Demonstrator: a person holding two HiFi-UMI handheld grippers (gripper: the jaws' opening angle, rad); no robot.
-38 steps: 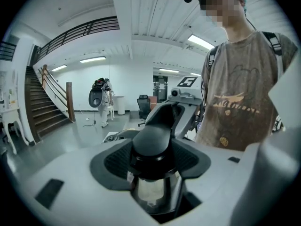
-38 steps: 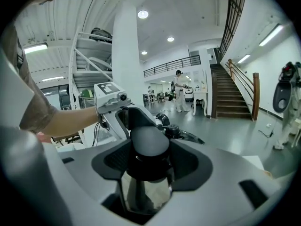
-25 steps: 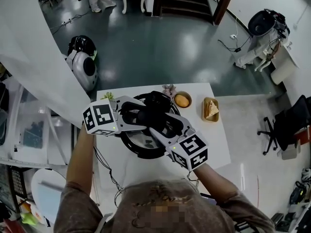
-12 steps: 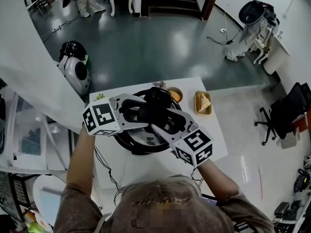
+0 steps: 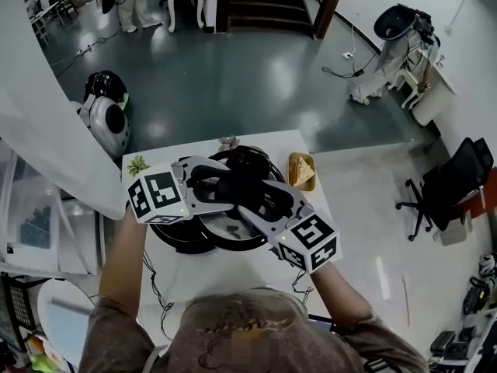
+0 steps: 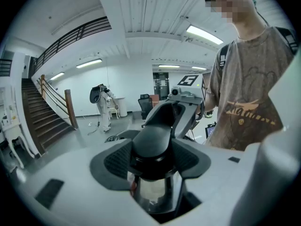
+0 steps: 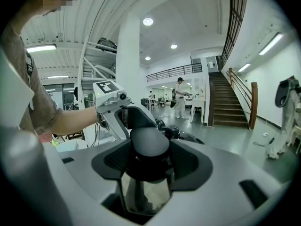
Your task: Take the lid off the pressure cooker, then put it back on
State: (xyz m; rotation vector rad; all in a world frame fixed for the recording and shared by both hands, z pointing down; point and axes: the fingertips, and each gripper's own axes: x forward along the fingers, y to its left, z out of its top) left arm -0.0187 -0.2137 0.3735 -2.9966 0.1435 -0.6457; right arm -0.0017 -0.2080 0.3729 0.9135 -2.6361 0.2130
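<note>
The pressure cooker lid, a shiny disc with a black rim and black handles, hangs between my two grippers above the white table. It sits off to the right of the black cooker body, which shows under its left edge. My left gripper is shut on one black side handle. My right gripper is shut on the opposite handle. In both gripper views the pads press on a handle, with polished metal below it.
A yellow tray with a sandwich lies just right of the lid, near the table's far right corner. A small green plant and a pinkish object stand at the far edge. A round robot is on the floor beyond.
Both grippers have carried the lid up and to the right, off the cooker body. The body now shows at the left, and the lid hides the orange bowl.
</note>
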